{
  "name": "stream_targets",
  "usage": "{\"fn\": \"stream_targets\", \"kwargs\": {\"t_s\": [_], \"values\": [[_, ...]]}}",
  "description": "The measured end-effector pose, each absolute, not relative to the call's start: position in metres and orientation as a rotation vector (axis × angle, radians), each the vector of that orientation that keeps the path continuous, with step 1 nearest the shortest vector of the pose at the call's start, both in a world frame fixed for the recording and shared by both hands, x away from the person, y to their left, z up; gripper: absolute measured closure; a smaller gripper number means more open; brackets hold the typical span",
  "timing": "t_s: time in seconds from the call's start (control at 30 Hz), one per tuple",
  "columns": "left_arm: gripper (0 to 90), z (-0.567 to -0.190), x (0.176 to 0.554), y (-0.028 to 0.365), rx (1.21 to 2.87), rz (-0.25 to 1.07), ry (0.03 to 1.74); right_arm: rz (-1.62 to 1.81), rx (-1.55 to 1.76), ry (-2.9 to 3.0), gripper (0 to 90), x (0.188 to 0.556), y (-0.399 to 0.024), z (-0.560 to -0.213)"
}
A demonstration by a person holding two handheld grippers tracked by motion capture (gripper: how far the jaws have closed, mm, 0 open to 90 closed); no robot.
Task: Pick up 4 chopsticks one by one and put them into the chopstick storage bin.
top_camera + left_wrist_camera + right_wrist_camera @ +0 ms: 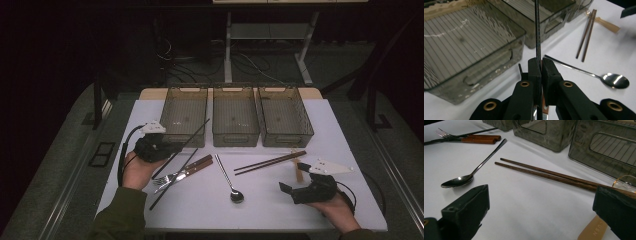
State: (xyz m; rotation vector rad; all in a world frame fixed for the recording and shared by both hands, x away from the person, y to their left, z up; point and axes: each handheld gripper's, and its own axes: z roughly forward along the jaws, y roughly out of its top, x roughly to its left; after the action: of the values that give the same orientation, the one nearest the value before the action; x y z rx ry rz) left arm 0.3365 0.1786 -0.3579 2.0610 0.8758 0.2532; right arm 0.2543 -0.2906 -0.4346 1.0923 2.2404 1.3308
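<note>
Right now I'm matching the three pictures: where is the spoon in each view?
High view: spoon at lower centre, bowl end down.
Left gripper view: spoon right of the jaws, bowl at far right.
Right gripper view: spoon upper left, bowl above the left jaw.
Shared landmark: brown chopsticks beside it.

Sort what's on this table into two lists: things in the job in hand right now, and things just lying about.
In hand:
- left gripper, shut on the black chopstick
- left bin, nearest that chopstick's tip

Lying about:
- right gripper, open, holding nothing
- brown chopsticks
- spoon
- fork and wooden-handled cutlery
- middle bin and right bin
</note>
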Motion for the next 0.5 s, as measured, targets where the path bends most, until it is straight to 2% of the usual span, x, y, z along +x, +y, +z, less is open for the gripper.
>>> {"fn": "stream_targets", "kwargs": {"t_s": [0.5], "values": [[85.7, -0.344, 0.37, 0.172, 2.048, 0.278, 0.898, 1.333, 1.086, 2.239, 1.0, 0.254, -0.291, -0.434]]}}
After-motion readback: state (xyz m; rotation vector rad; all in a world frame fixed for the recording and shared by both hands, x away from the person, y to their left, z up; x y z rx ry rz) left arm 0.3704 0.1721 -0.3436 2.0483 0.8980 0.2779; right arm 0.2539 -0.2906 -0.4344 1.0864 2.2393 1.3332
